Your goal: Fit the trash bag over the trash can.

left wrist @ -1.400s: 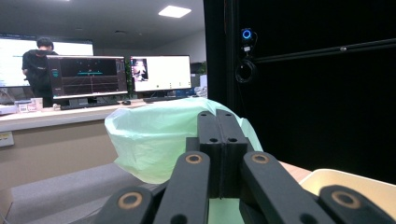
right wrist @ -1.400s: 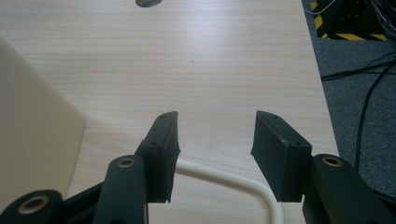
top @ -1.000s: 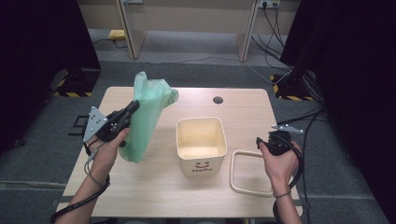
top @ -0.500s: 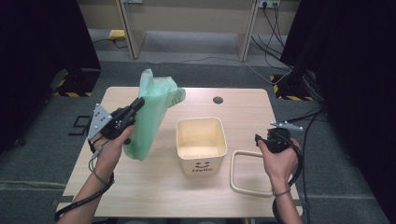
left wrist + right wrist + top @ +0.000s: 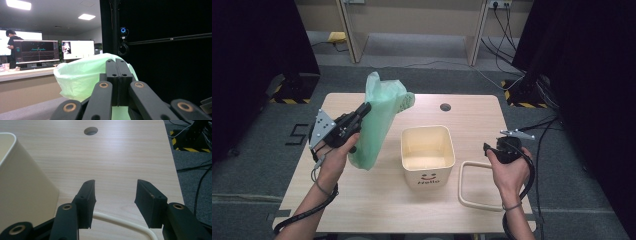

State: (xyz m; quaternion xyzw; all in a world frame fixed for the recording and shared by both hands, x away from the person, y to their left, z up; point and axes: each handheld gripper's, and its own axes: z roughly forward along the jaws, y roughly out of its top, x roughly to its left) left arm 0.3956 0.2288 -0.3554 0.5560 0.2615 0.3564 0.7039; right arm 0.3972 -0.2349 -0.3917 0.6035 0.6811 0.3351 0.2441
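Note:
A pale green plastic bag [image 5: 379, 117] hangs over the left half of the wooden table, held up off the top. My left gripper [image 5: 364, 107] is shut on its upper part; in the left gripper view the closed jaws [image 5: 116, 65] pinch the green bag [image 5: 80, 75]. A cream bin [image 5: 428, 177] with a smiley and "Hello" stands open at mid-table. To its right lies a cream rectangular ring [image 5: 460, 185]. My right gripper [image 5: 492, 148] hovers open at the ring's far edge; between its fingers [image 5: 115, 192] I see bare table and the ring [image 5: 120, 222] below.
A round cable hole [image 5: 445, 106] sits in the table's far middle. The bin's wall [image 5: 22, 190] stands close on the left of my right gripper. Cables and black stands line the floor at the far right.
The left gripper and the bag have drifted slightly right, toward the bin. The right hand has stayed put.

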